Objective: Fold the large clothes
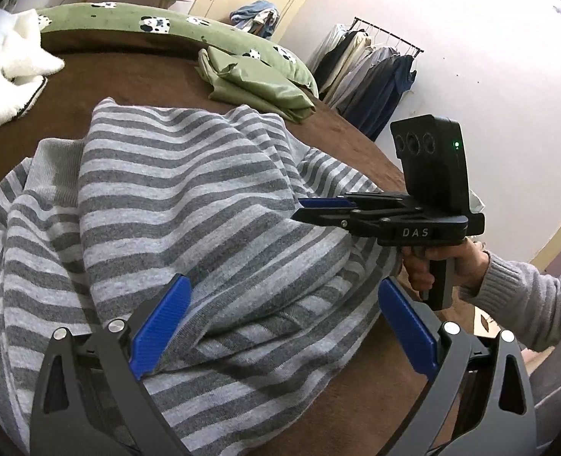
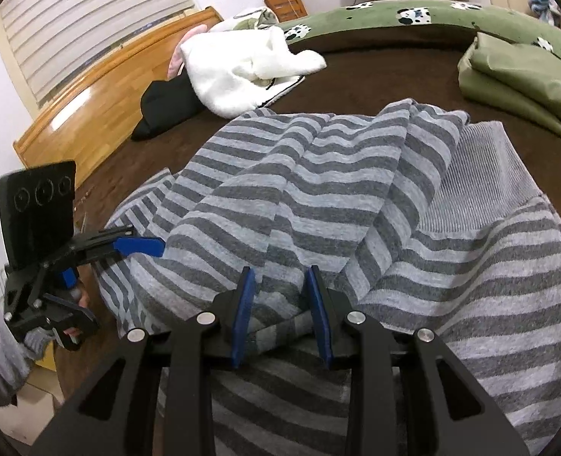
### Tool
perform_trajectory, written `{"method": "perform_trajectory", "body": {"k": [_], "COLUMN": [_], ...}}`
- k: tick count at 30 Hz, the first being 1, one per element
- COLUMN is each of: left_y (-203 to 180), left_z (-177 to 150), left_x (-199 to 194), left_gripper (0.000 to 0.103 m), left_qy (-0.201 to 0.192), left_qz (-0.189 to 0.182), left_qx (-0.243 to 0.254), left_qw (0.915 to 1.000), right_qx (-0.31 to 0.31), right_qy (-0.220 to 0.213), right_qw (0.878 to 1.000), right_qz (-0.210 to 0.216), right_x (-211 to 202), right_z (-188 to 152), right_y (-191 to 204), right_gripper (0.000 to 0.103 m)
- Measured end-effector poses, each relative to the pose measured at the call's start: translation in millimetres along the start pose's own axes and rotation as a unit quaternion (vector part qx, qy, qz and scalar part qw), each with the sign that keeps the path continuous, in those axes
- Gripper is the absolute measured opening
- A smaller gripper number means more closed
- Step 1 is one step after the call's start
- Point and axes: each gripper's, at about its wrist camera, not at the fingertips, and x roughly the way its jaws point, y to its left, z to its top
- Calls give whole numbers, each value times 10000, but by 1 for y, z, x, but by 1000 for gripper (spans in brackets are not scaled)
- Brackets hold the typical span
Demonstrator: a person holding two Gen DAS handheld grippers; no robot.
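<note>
right gripper (image 2: 280,300) clamped a bunched fold of grey striped knit garment (image 2: 356,197); left gripper (image 1: 280,315) gaped wide, empty. i judged one-sided pulling could skew the fold.

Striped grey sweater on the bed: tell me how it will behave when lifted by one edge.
The striped grey sweater will probably drape limply, since it already lies in soft, rumpled folds. The fabric pinched between the right hand-held gripper pads bunches, so it likely sags either side of the grip. Its knit looks thick, so it seems fairly heavy and unlikely to slip on the brown bed cover.
</note>
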Motion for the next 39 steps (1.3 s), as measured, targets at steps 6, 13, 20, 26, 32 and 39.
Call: {"method": "perform_trajectory", "body": {"k": [6,13,20,26,32,39], "left_y": [-6,-2,-15,-15,9,16], "left_z": [3,26,53,61,41,35], "left_x": [-6,-41,-56,-14,24,31], "left_gripper": [96,96,96,96,97,97], "left_qy": [-46,-167,-367,-259,95,155], "left_qz": [255,804,1770,2374,2689,2736], "left_qx": [101,-504,-327,-438,-992,-941], "left_qw": [9996,9953,9830,9701,9580,9571], "right_qx": [299,1013,2091,3063,3330,3770], "right_qy": [-13,-585,-1307,-1690,-1758,-1915], "right_qw": [9995,9931,9670,9321,9180,8970], "right_qz": [111,-115,-634,-941,-1246,-1286], "right_x": [-6,-48,-116,-151,-144,-133], "right_z": [8,8,-32,-92,-113,-134], "right_y": [-1,1,-23,-50,-51,-59], "right_gripper": [47,89,92,92,92,92]}}
